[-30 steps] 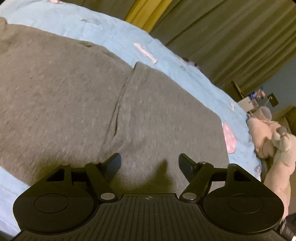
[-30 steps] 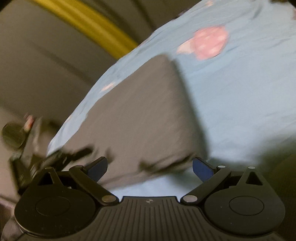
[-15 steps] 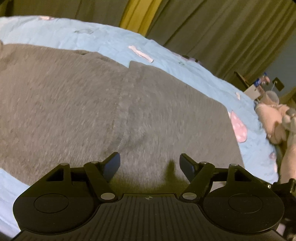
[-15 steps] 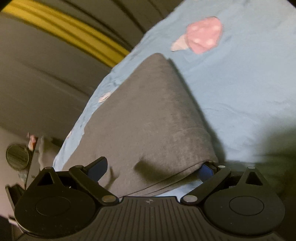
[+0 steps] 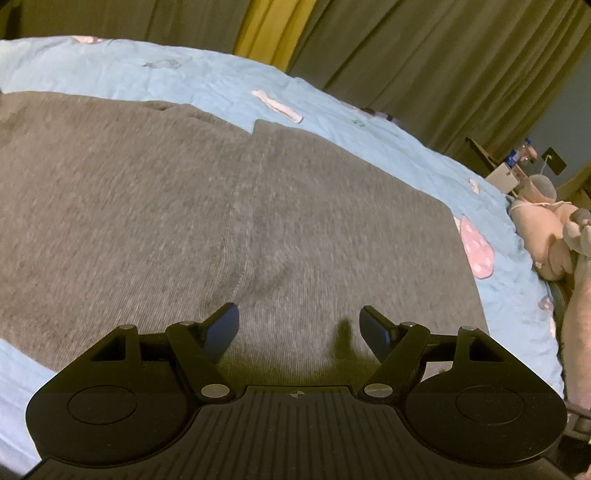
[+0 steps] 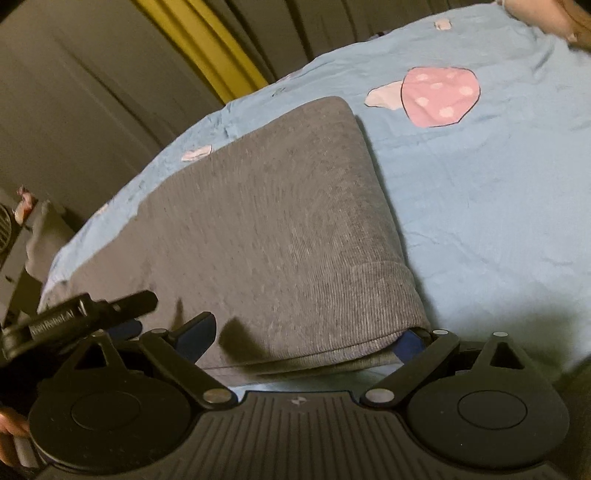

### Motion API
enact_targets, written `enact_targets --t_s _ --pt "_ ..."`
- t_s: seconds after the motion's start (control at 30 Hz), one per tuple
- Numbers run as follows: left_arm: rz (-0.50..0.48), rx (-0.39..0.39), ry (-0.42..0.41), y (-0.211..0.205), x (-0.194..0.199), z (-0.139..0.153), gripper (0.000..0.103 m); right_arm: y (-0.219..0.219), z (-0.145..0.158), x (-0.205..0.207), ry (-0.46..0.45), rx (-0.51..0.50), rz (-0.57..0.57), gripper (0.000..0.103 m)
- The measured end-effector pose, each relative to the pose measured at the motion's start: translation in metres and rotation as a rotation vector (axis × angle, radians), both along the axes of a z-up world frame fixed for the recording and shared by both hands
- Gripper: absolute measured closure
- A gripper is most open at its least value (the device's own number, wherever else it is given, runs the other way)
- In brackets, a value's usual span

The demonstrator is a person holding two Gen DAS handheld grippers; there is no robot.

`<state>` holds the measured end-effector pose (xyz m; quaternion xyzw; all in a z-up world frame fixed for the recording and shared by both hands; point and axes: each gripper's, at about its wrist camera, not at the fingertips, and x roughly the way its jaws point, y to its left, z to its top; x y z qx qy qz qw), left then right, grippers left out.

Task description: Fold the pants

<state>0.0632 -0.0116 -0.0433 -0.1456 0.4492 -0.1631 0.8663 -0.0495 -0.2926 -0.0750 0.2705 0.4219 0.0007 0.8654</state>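
Grey knit pants (image 5: 229,221) lie folded flat on a light blue bedsheet (image 5: 207,79). My left gripper (image 5: 299,326) is open just above the near edge of the pants, with fabric showing between its blue pads. In the right wrist view the pants' cuff end (image 6: 295,229) lies in layers at the near edge. My right gripper (image 6: 303,339) is open at that near edge; its right fingertip (image 6: 408,341) sits under the cuff corner and its left fingertip (image 6: 197,330) is above the fabric. The left gripper's finger (image 6: 92,314) shows at the left.
The sheet has pink mushroom prints (image 6: 437,94). Plush toys (image 5: 550,236) lie at the bed's right edge. Olive curtains (image 5: 424,55) with a yellow strip (image 5: 269,29) hang behind the bed. A nightstand with small items (image 5: 517,166) stands far right.
My right gripper has moved in to the cuff edge, and its right fingertip has slid under the corner. My left gripper has shifted slightly over the pants and stays open.
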Motion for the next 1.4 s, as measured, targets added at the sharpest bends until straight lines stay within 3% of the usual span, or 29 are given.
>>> enact_targets --t_s 0.3,0.4,0.47,0.5,0.6,0.63,0.7,0.77,0.87,0.93,1.0,1.07,1.13,1.2,1.3,1.4 --pt "0.008 -0.017 0.007 0.002 0.0 0.0 0.024 0.003 0.0 0.003 0.01 -0.048 0.03 0.008" --pt "0.051 -0.037 0.017 0.011 0.001 0.003 0.03 0.003 0.003 0.0 0.019 -0.051 0.037 0.009" --pt "0.132 -0.029 -0.005 0.023 0.0 0.009 0.024 -0.008 0.008 -0.006 0.026 0.004 0.006 0.009" --pt "0.191 0.0 -0.019 0.03 -0.001 0.012 0.015 -0.014 0.01 -0.01 0.019 0.033 -0.013 0.009" --pt "0.219 -0.025 -0.005 0.046 0.005 0.012 0.015 -0.031 0.016 -0.023 -0.023 0.111 -0.052 0.007" --pt "0.201 -0.07 0.027 0.049 0.009 0.009 0.015 -0.032 0.019 -0.025 -0.037 0.105 -0.058 0.004" --pt "0.155 -0.134 0.078 0.047 0.014 0.004 0.015 -0.026 0.029 -0.028 -0.08 -0.004 -0.073 0.004" --pt "0.122 -0.117 0.106 0.04 0.019 0.0 0.015 -0.017 0.037 -0.03 -0.133 -0.093 -0.054 0.004" --pt "0.103 -0.114 0.143 0.036 0.029 -0.008 0.016 -0.006 0.042 -0.027 -0.182 -0.13 -0.014 0.004" --pt "0.085 -0.18 0.155 0.039 0.035 -0.012 0.022 0.003 0.042 -0.019 -0.179 -0.16 0.008 0.004" --pt "0.066 -0.184 0.165 0.036 0.041 -0.015 0.025 0.01 0.041 -0.012 -0.173 -0.188 0.027 0.004" --pt "0.066 -0.15 0.168 0.035 0.046 -0.021 0.044 0.018 0.042 -0.006 -0.188 -0.217 0.044 0.004" --pt "0.084 -0.129 0.159 0.038 0.048 -0.023 0.084 0.029 0.044 0.0 -0.219 -0.247 0.063 0.004" --pt "0.096 -0.151 0.144 0.042 0.046 -0.021 0.089 0.038 0.045 0.006 -0.245 -0.282 0.079 0.004" --pt "0.103 -0.118 0.034 0.041 0.036 -0.008 0.09 0.052 0.041 0.015 -0.257 -0.321 0.107 0.004" --pt "0.122 -0.087 -0.007 0.041 0.034 -0.004 0.091 0.062 0.027 0.022 -0.215 -0.364 0.141 0.004"
